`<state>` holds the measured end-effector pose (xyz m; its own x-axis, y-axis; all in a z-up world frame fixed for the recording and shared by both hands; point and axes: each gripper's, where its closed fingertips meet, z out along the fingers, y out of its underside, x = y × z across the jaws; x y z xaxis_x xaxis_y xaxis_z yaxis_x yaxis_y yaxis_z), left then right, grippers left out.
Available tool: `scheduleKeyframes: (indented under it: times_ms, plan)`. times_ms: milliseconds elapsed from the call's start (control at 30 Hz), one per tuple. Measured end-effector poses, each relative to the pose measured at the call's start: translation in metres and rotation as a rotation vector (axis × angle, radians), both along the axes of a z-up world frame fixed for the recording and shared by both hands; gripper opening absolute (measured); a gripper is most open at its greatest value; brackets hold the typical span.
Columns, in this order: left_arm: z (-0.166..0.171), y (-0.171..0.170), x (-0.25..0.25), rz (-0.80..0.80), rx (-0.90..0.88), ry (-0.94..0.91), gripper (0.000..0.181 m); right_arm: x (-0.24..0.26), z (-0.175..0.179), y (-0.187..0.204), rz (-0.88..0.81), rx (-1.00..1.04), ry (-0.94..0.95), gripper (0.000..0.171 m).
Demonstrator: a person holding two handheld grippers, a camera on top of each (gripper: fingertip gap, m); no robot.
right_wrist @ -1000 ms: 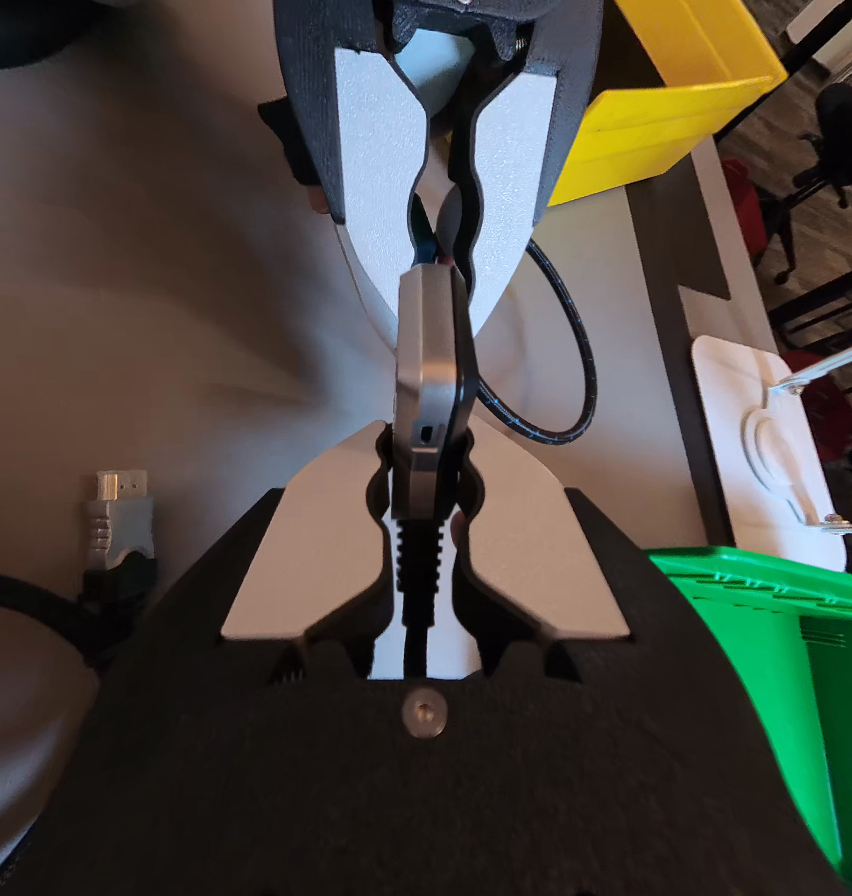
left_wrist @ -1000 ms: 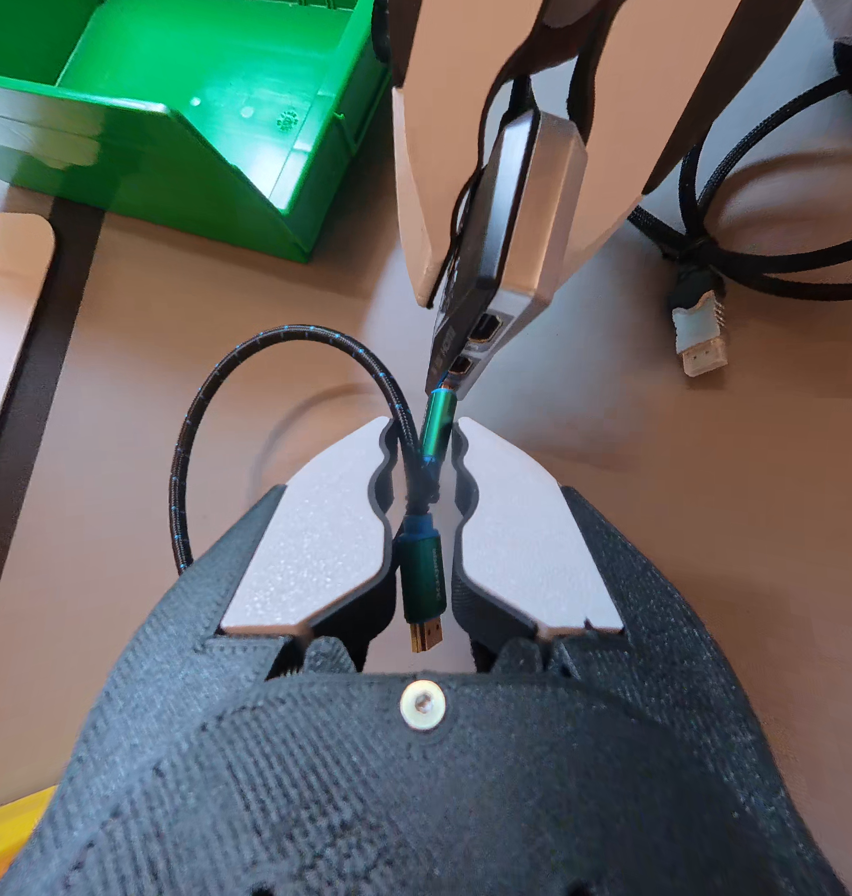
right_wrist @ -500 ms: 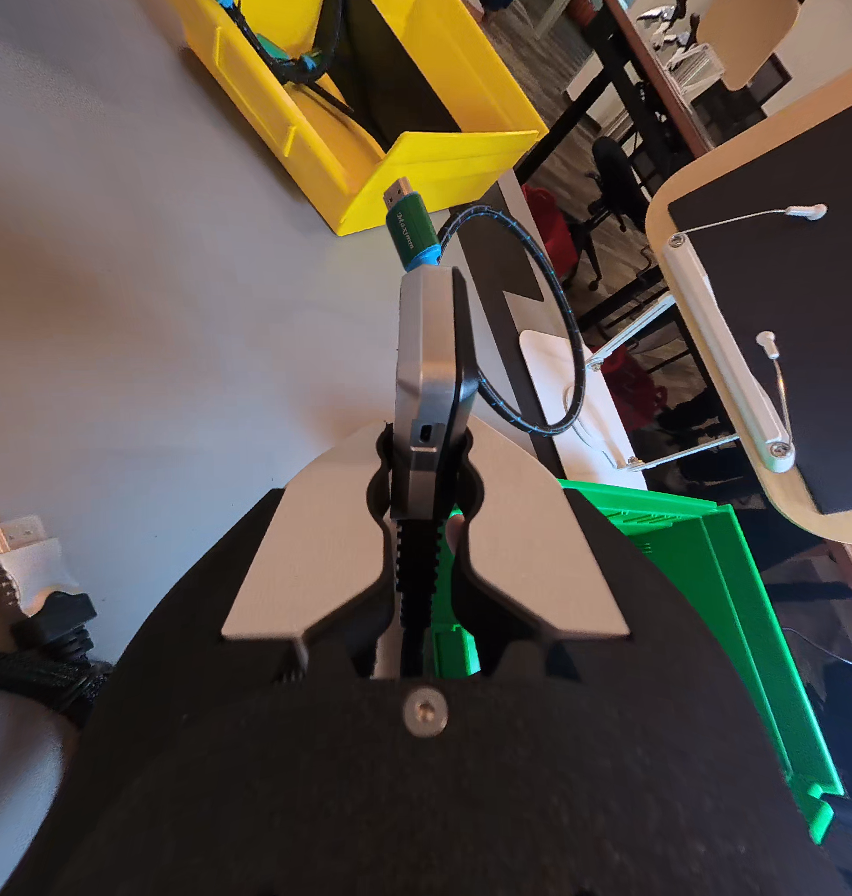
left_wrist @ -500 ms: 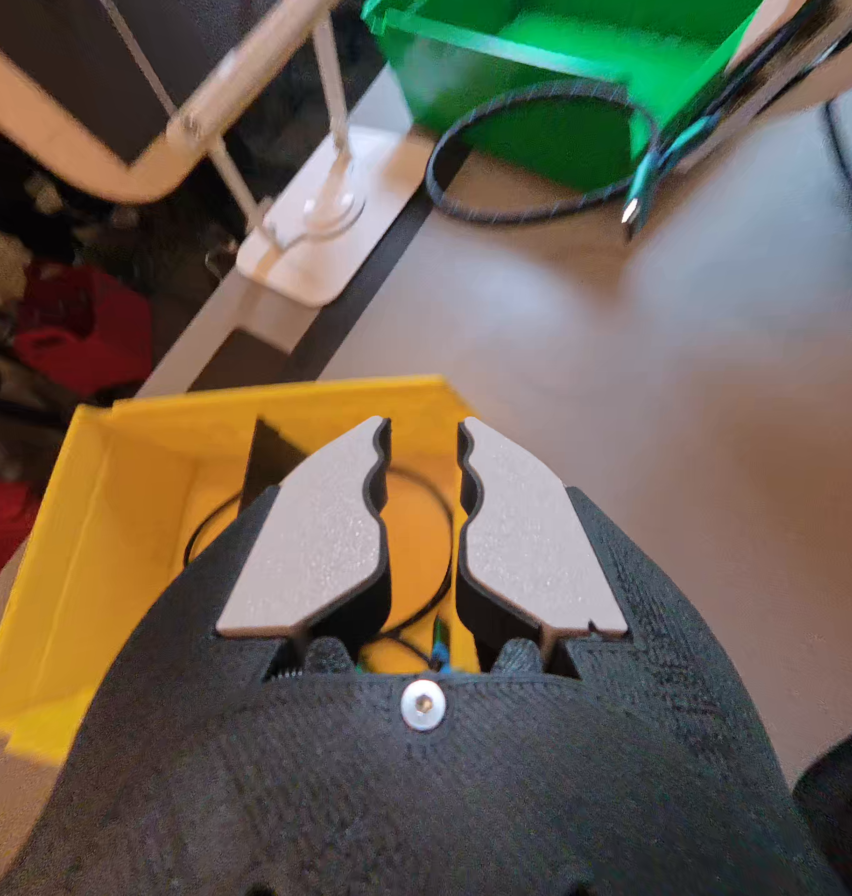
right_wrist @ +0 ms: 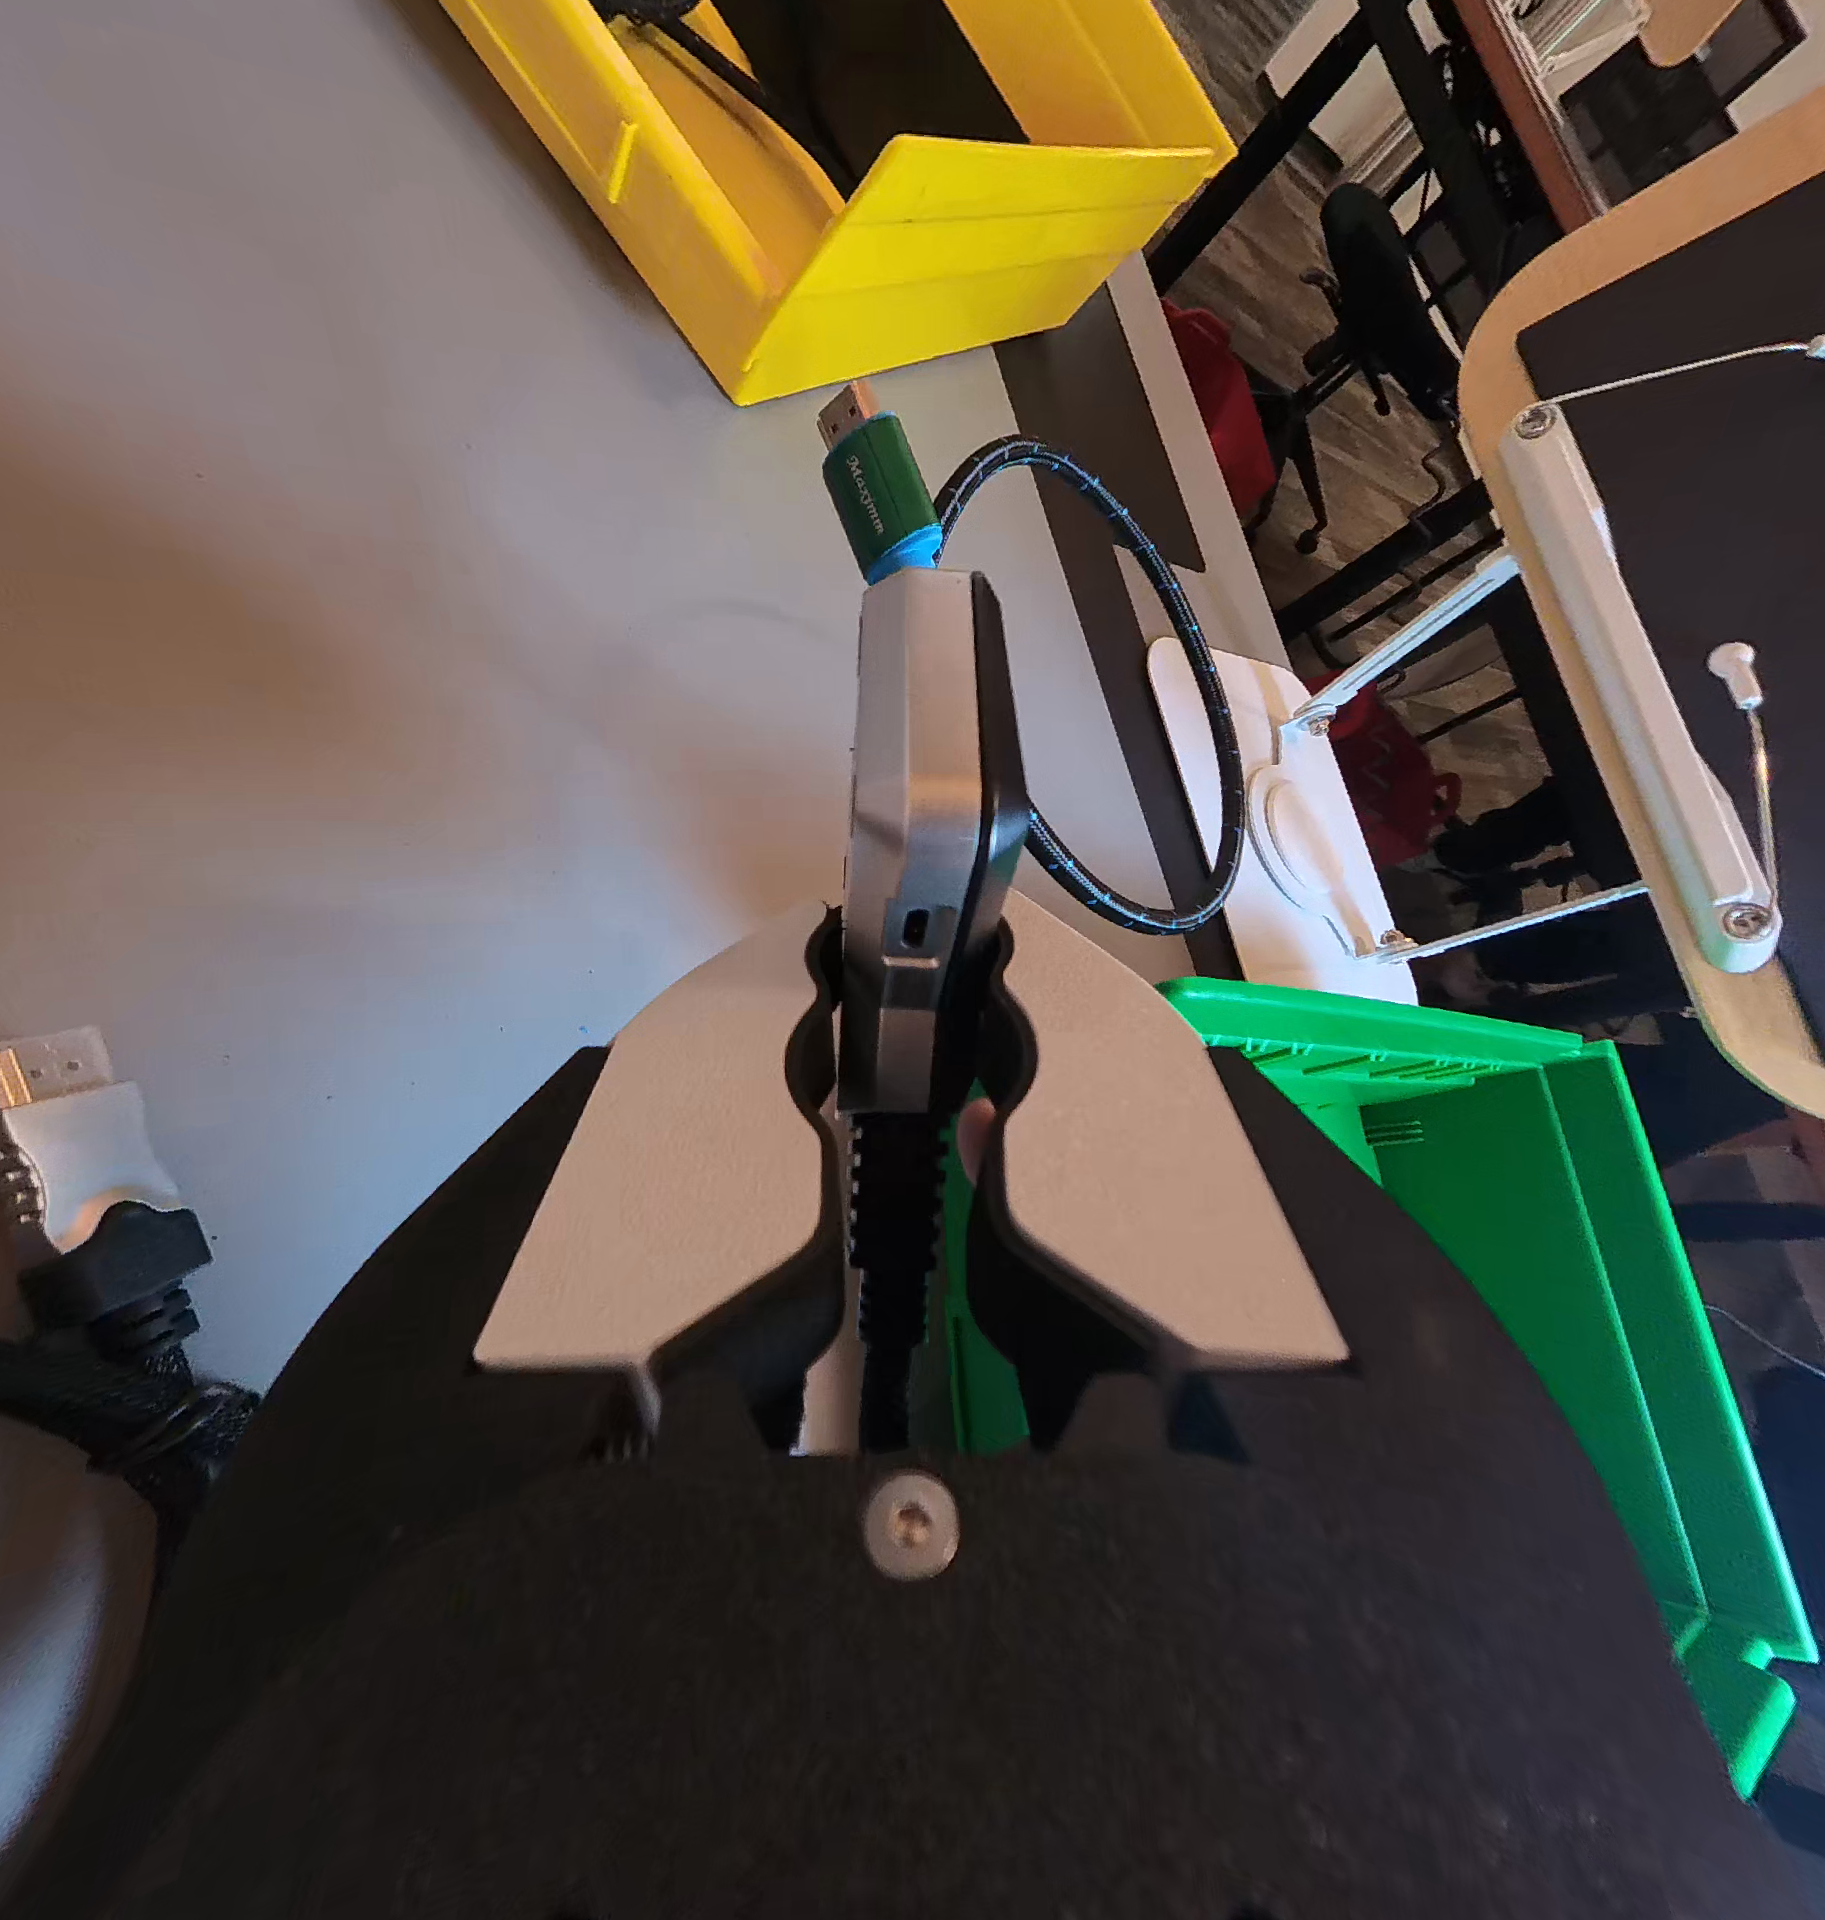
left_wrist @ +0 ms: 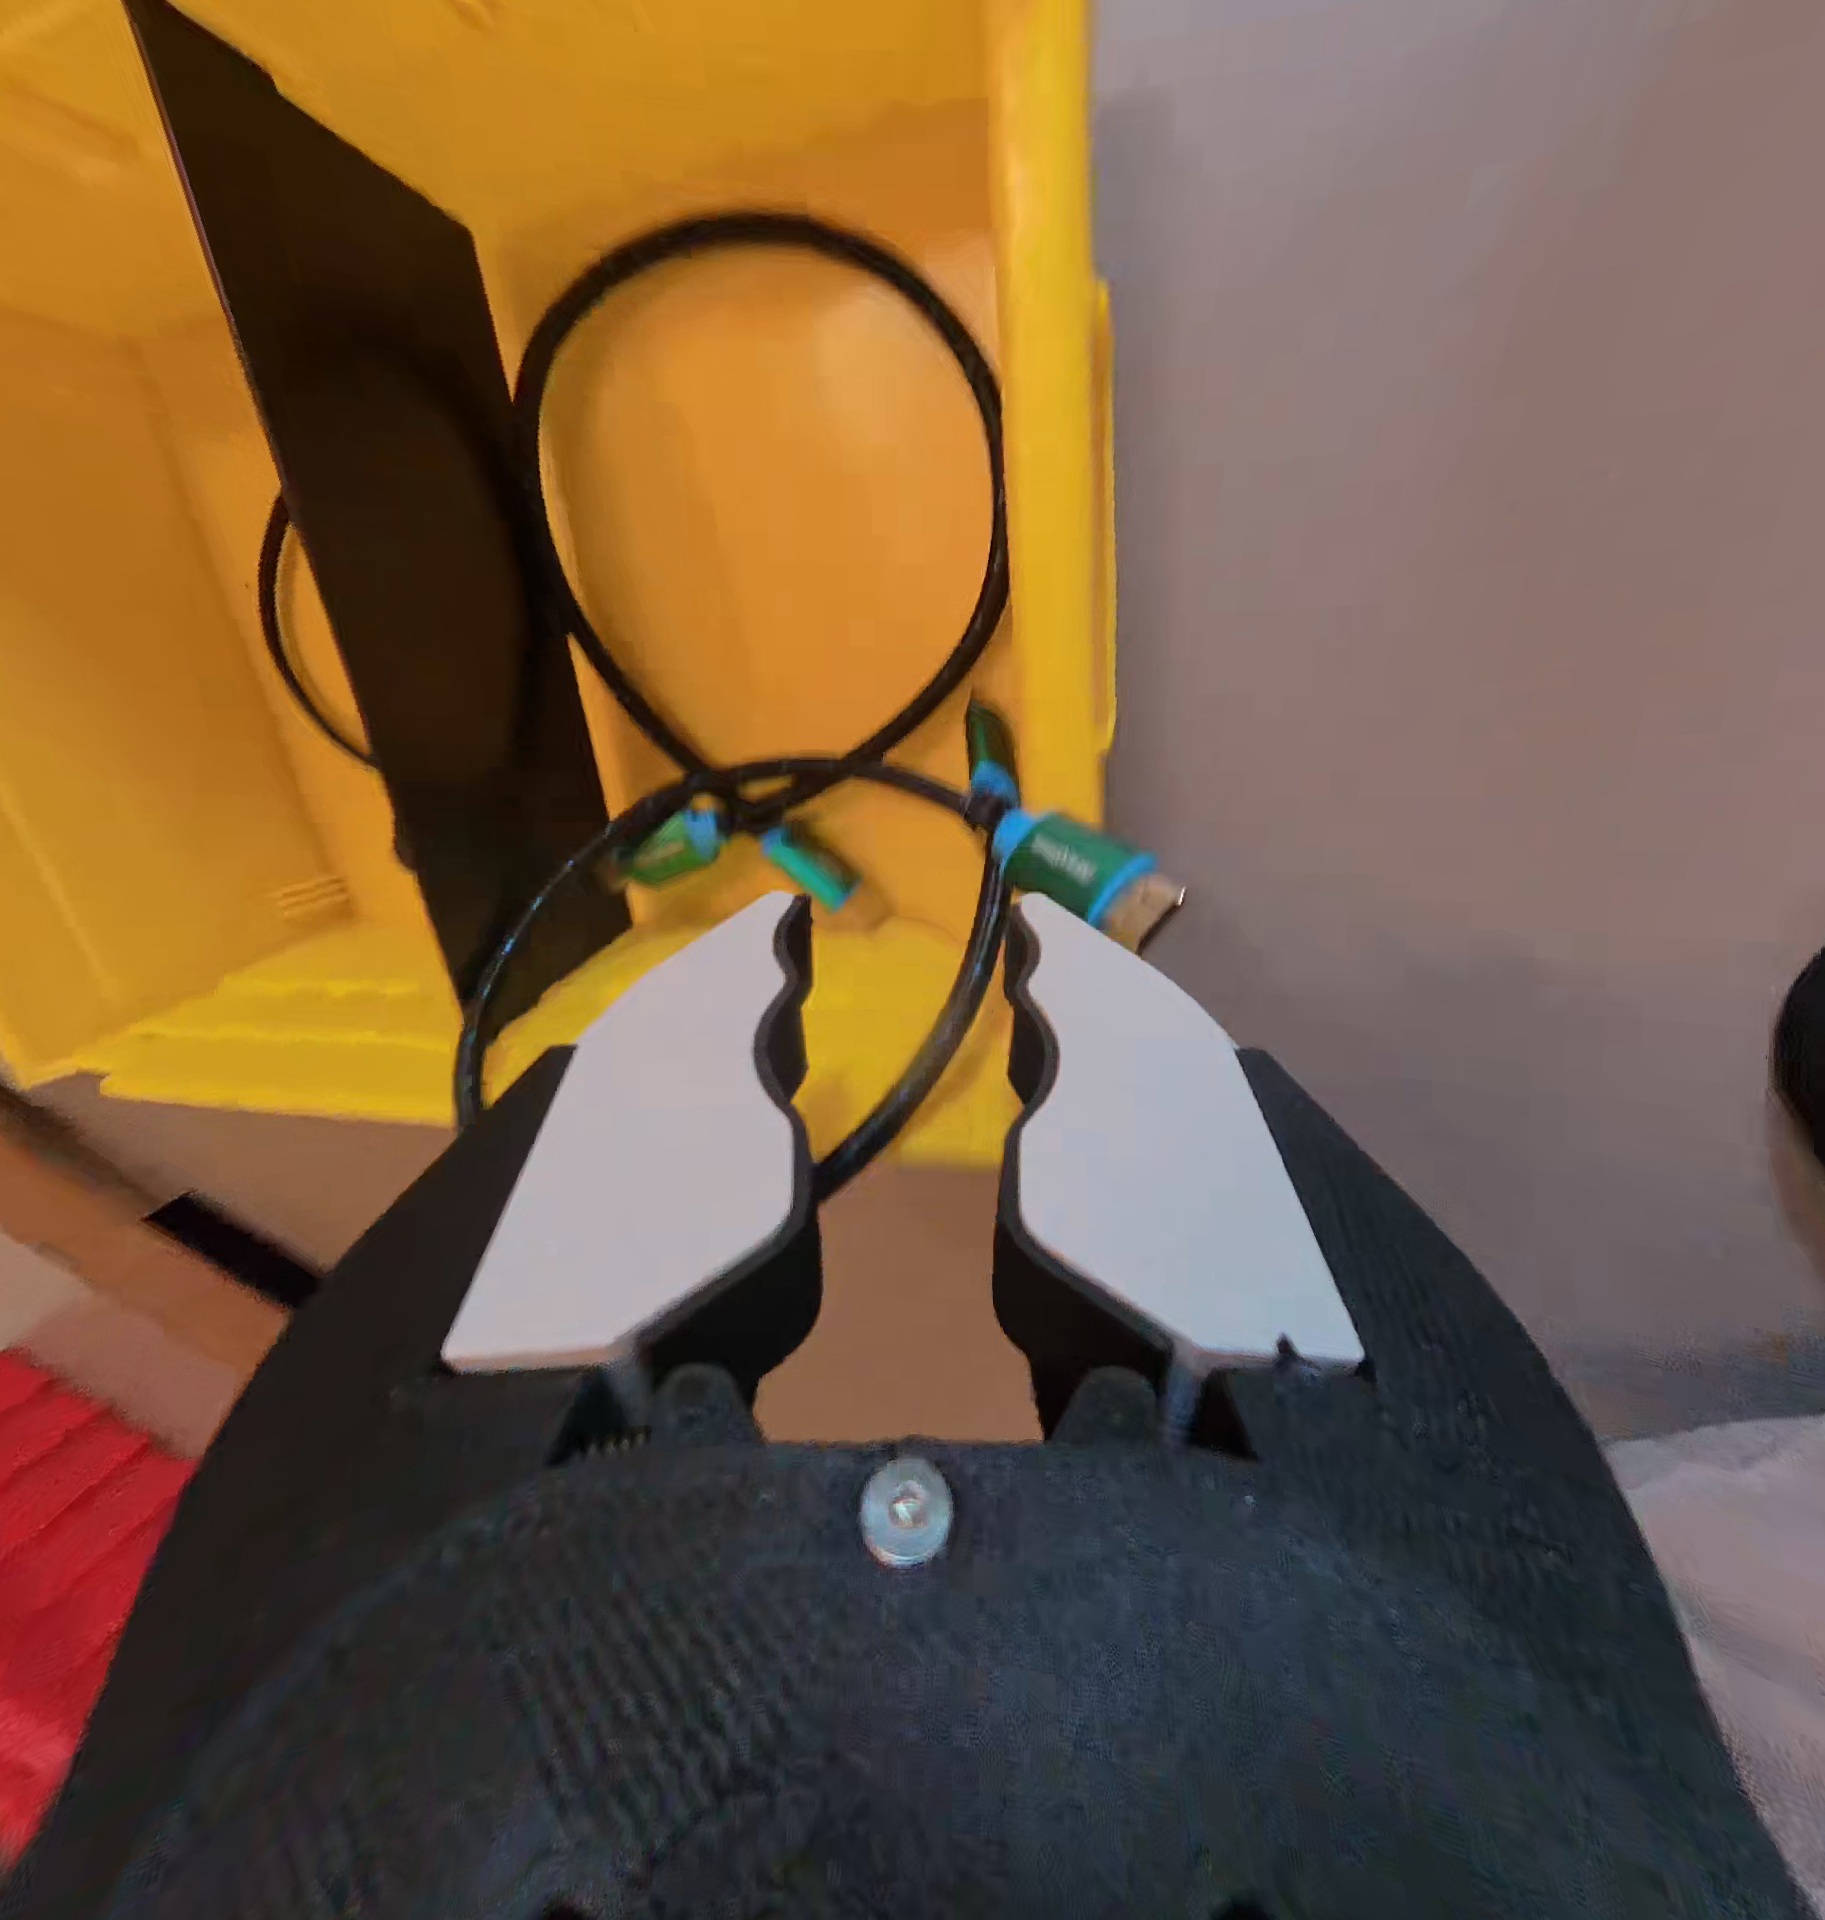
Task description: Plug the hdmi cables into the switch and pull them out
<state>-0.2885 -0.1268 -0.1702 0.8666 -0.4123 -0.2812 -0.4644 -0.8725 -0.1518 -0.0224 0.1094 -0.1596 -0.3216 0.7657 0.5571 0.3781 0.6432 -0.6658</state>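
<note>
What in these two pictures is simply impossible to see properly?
- Switch, right wrist view: its port end faces away, so how the looped cable joins it is hidden.
- Yellow bin, left wrist view: motion blur smears the green plugs.
- Grey plug, right wrist view: its cable is cut off by the left edge.

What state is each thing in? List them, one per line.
Left gripper: open, empty, over the yellow bin's front edge.
Right gripper: shut on the switch.
Switch: held on edge, one short cable hanging from its far end.
Yellow bin: holds looped cables.
Green bin: looks empty.
Silver plug: loose on the table.
</note>
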Motion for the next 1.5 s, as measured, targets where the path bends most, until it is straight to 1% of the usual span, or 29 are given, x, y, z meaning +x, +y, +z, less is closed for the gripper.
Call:
scheduleKeyframes:
  times_ms: [33, 100, 167, 233, 267, 333, 400, 433, 500, 600, 700, 767, 833, 867, 900, 933, 967, 1000, 1067, 1133, 1167, 1233, 1300, 1333, 1400, 1500]
  plan:
    - [0.003, -0.009, -0.007, -0.010, -0.055, 0.069, 0.036, 0.000, 0.000, 0.000, 0.000, -0.001, -0.002, 0.023]
    - [0.004, -0.024, -0.019, -0.035, -0.177, 0.193, 0.039, -0.001, 0.000, 0.000, -0.002, 0.002, -0.009, 0.023]
    - [-0.004, -0.030, -0.018, -0.092, -0.265, 0.234, 0.038, -0.001, -0.001, -0.001, -0.002, 0.014, -0.016, 0.023]
    - [-0.013, -0.030, -0.020, -0.155, -0.330, 0.289, 0.031, -0.001, -0.001, -0.003, 0.000, 0.024, -0.018, 0.023]
    - [-0.016, -0.029, -0.023, -0.183, -0.361, 0.321, 0.024, 0.000, 0.001, -0.004, 0.001, 0.030, -0.016, 0.023]
    - [-0.017, -0.024, -0.019, -0.237, -0.373, 0.321, 0.015, 0.002, 0.005, -0.003, 0.000, 0.036, -0.008, 0.023]
    - [-0.005, -0.005, -0.008, -0.267, -0.245, 0.288, 0.010, 0.005, 0.011, -0.001, -0.007, 0.031, 0.008, 0.023]
    - [0.007, 0.004, -0.002, -0.275, -0.171, 0.281, 0.010, 0.006, 0.014, 0.002, -0.012, 0.024, 0.019, 0.023]
    - [0.037, 0.024, 0.009, -0.304, -0.006, 0.305, 0.009, 0.007, 0.020, 0.007, -0.022, 0.001, 0.043, 0.023]
    - [0.082, 0.050, 0.042, -0.341, 0.240, 0.298, 0.007, 0.010, 0.026, 0.013, -0.031, -0.029, 0.067, 0.023]
    - [0.100, 0.062, 0.092, -0.415, 0.348, 0.196, 0.007, 0.012, 0.034, 0.014, -0.030, -0.050, 0.089, 0.023]
    - [0.101, 0.070, 0.129, -0.473, 0.387, 0.080, 0.007, 0.015, 0.039, 0.015, -0.035, -0.048, 0.102, 0.023]
    - [0.096, 0.073, 0.175, -0.573, 0.401, -0.136, 0.007, 0.018, 0.044, 0.017, -0.039, -0.049, 0.114, 0.023]
    - [0.092, 0.070, 0.199, -0.625, 0.376, -0.277, 0.007, 0.019, 0.046, 0.018, -0.040, -0.055, 0.119, 0.023]
    - [0.084, 0.063, 0.219, -0.676, 0.314, -0.416, 0.007, 0.020, 0.048, 0.018, -0.041, -0.064, 0.125, 0.023]
    - [0.073, 0.059, 0.233, -0.727, 0.253, -0.514, 0.007, 0.021, 0.049, 0.019, -0.042, -0.073, 0.131, 0.023]
    - [0.059, 0.062, 0.241, -0.758, 0.216, -0.573, 0.007, 0.022, 0.050, 0.021, -0.044, -0.079, 0.136, 0.023]
    - [0.042, 0.067, 0.245, -0.756, 0.163, -0.614, 0.007, 0.022, 0.050, 0.022, -0.047, -0.083, 0.137, 0.023]
    - [0.000, 0.082, 0.244, -0.719, 0.060, -0.622, 0.007, 0.023, 0.049, 0.025, -0.055, -0.084, 0.134, 0.023]
    - [-0.032, 0.102, 0.238, -0.665, 0.042, -0.584, 0.008, 0.023, 0.048, 0.028, -0.061, -0.080, 0.128, 0.023]
    - [-0.043, 0.112, 0.233, -0.633, 0.046, -0.545, 0.012, 0.024, 0.047, 0.029, -0.065, -0.079, 0.125, 0.023]
    - [-0.046, 0.136, 0.223, -0.583, 0.150, -0.451, 0.021, 0.024, 0.046, 0.032, -0.071, -0.083, 0.125, 0.023]
    - [-0.035, 0.152, 0.216, -0.515, 0.253, -0.372, 0.023, 0.023, 0.045, 0.036, -0.080, -0.092, 0.127, 0.023]
    - [-0.031, 0.154, 0.217, -0.482, 0.273, -0.347, 0.023, 0.023, 0.044, 0.038, -0.086, -0.095, 0.126, 0.023]
    - [-0.029, 0.142, 0.230, -0.436, 0.240, -0.363, 0.023, 0.023, 0.042, 0.040, -0.096, -0.095, 0.120, 0.023]
    - [-0.052, 0.105, 0.253, -0.393, 0.082, -0.369, 0.032, 0.025, 0.044, 0.039, -0.101, -0.076, 0.117, 0.023]
